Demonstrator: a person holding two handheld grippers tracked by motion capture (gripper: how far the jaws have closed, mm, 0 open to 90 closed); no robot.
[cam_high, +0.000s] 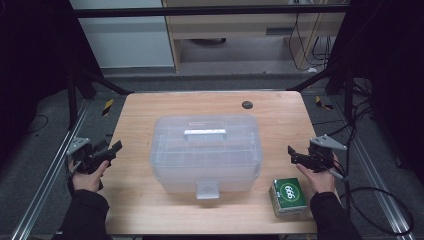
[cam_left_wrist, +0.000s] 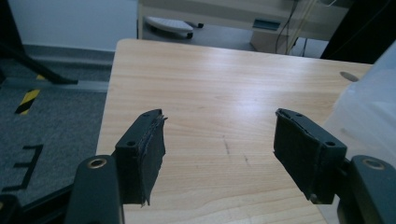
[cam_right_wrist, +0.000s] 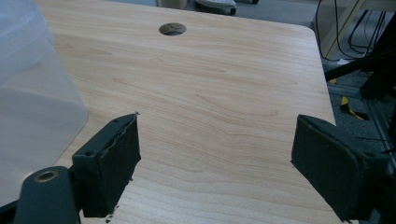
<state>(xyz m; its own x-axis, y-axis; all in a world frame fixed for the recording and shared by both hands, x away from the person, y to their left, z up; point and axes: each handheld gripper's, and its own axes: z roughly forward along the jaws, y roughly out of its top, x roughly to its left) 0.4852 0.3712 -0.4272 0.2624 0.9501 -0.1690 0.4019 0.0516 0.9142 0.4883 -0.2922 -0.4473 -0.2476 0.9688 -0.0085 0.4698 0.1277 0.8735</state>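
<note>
Left gripper (cam_high: 114, 148) and right gripper (cam_high: 291, 152) both gape wide, holding nothing (one each side). Between them, mid-table (cam_high: 140, 110), sits the clear lidded box (cam_high: 206, 152), touched by neither.

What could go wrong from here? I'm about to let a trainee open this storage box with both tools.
The clear storage box is closed, with its front latch down near the table's front edge; tugging the latch might drag the light box toward that edge. The green packet lies close to the right tool, so a sweep inward could knock it off. The left tool and the right one are open and beside the box; uneven pushes might skew it.
</note>
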